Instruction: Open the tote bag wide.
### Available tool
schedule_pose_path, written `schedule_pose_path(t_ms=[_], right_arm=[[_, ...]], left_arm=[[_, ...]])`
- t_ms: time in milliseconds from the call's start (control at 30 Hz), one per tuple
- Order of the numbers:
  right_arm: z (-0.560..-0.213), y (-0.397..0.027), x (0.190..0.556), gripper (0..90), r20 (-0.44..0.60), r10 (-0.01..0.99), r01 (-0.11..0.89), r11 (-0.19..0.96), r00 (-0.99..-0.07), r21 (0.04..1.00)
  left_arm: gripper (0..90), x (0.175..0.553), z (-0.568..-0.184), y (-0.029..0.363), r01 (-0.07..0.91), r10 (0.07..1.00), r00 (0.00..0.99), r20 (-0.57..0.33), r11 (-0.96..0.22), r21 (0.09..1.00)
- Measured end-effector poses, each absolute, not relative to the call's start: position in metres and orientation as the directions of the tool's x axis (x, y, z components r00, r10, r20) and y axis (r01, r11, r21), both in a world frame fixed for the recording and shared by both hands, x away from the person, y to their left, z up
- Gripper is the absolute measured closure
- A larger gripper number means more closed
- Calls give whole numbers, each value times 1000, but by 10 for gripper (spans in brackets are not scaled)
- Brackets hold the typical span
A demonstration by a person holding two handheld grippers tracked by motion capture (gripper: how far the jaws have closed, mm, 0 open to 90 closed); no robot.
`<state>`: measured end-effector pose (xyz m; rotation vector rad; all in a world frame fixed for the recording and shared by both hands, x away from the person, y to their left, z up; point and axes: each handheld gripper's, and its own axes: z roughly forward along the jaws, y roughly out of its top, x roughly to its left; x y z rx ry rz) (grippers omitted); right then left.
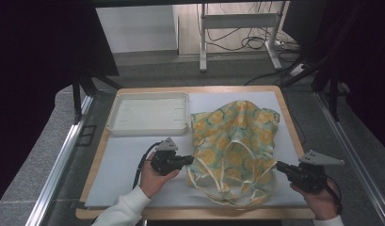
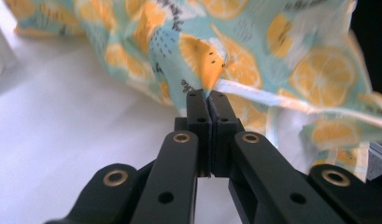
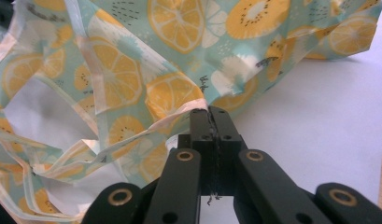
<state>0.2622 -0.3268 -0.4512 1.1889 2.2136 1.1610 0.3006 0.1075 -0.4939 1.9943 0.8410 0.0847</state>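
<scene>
High view: lemon-print tote bag (image 1: 235,141) is lying on the white mat (image 1: 119,165) beside the tray (image 1: 148,113), left gripper (image 1: 189,161) and right gripper (image 1: 277,165) pinching opposite edges, likely to spread it.
Left gripper view: jaws are clamping the bag's hem.
Right gripper view: jaws are clamping its trim.

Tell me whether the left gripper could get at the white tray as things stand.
Probably not yet: the left gripper is shut on the lemon-print bag's edge. The white tray lies close beyond it with nothing between, so releasing first should free it.

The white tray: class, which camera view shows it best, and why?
The high view: the whole white tray lies there beside the lemon-print bag, rim and floor visible. The left gripper view catches what may be a blurred white corner of it; the right gripper view looks at the bag.
</scene>
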Motion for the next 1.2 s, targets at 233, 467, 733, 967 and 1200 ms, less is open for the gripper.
schedule_pose_path(t_ms=[233,467,733,967,1200], right_arm=[[-453,-326,263,888,56,815,514,309,-577,800],[-453,-327,264,888,61,816,519,306,-574,798],[-454,-327,265,888,62,816,522,306,-574,796],[-456,-324,266,888,64,815,525,309,-576,793],[-456,-322,266,888,64,813,527,312,-579,791]], left_arm=[[889,294,-510,109,540,605,758,-243,-375,753],[890,290,-516,109,541,609,761,-223,-407,736],[755,287,-515,100,490,637,760,-128,-432,757],[421,289,-491,77,415,629,775,-54,-442,795],[256,318,-504,38,438,622,783,11,-565,699]])
